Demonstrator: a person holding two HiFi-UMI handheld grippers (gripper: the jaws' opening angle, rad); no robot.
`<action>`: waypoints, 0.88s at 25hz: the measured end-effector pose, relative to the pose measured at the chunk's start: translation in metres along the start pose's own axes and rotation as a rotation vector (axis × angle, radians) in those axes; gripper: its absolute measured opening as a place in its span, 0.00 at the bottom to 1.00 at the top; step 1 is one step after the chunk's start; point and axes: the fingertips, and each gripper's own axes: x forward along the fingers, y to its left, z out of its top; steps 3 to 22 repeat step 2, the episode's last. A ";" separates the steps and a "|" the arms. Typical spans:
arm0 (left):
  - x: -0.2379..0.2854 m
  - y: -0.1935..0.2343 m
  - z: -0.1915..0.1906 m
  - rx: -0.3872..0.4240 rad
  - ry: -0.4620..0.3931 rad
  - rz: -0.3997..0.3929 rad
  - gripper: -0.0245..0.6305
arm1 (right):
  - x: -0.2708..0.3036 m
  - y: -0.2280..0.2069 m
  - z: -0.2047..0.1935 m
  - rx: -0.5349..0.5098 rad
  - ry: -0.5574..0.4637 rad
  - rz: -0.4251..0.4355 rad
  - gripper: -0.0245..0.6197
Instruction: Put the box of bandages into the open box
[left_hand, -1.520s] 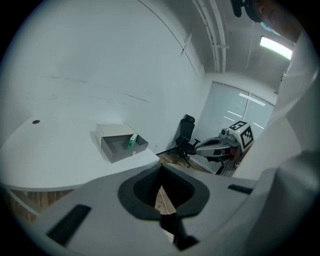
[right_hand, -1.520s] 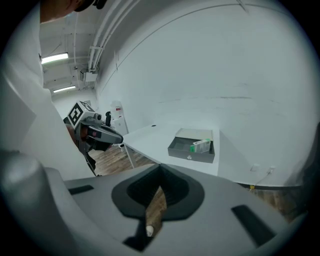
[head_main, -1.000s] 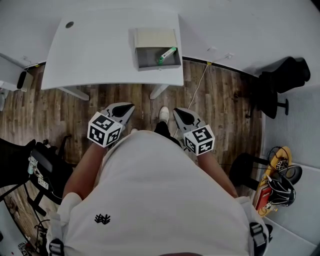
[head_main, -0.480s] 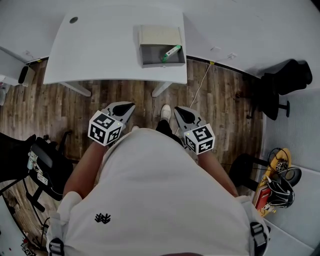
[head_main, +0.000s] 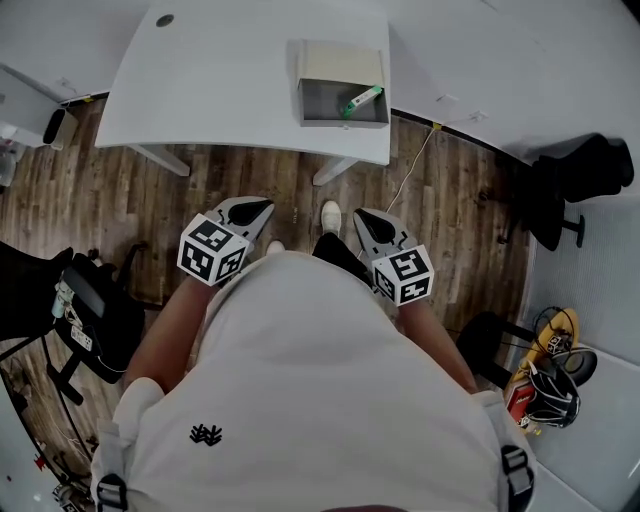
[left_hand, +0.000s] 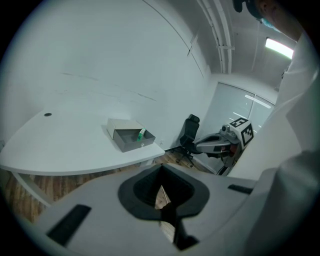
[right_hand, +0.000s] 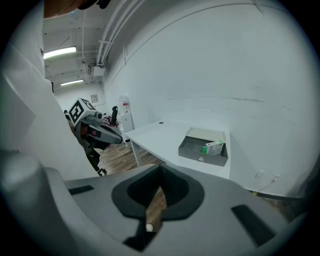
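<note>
The grey open box (head_main: 343, 100) stands on the white desk (head_main: 220, 90), its lid folded back. The green and white box of bandages (head_main: 361, 100) lies inside it, leaning on the right wall. Both show again in the left gripper view, the open box (left_hand: 129, 140) with the bandage box (left_hand: 141, 133), and in the right gripper view, the open box (right_hand: 204, 149) with the bandage box (right_hand: 213, 146). My left gripper (head_main: 250, 211) and right gripper (head_main: 368, 226) are shut and empty. I hold them close to my body over the wooden floor, well short of the desk.
A black office chair (head_main: 585, 165) stands at the right, and dark equipment on wheels (head_main: 85, 320) at the left. A helmet and other gear (head_main: 548, 375) lie at the lower right. A cable (head_main: 408, 170) runs across the floor below the desk. My shoe (head_main: 330, 215) shows between the grippers.
In the head view the desk and the open box have shifted right and slightly up as my head moved. Both grippers stay shut and in nearly the same place.
</note>
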 end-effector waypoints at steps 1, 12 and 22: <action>-0.001 0.003 0.000 -0.001 -0.001 0.004 0.05 | 0.003 0.000 0.001 -0.004 0.002 0.003 0.05; -0.002 0.006 -0.001 -0.003 -0.002 0.009 0.05 | 0.006 0.001 0.002 -0.008 0.004 0.005 0.05; -0.002 0.006 -0.001 -0.003 -0.002 0.009 0.05 | 0.006 0.001 0.002 -0.008 0.004 0.005 0.05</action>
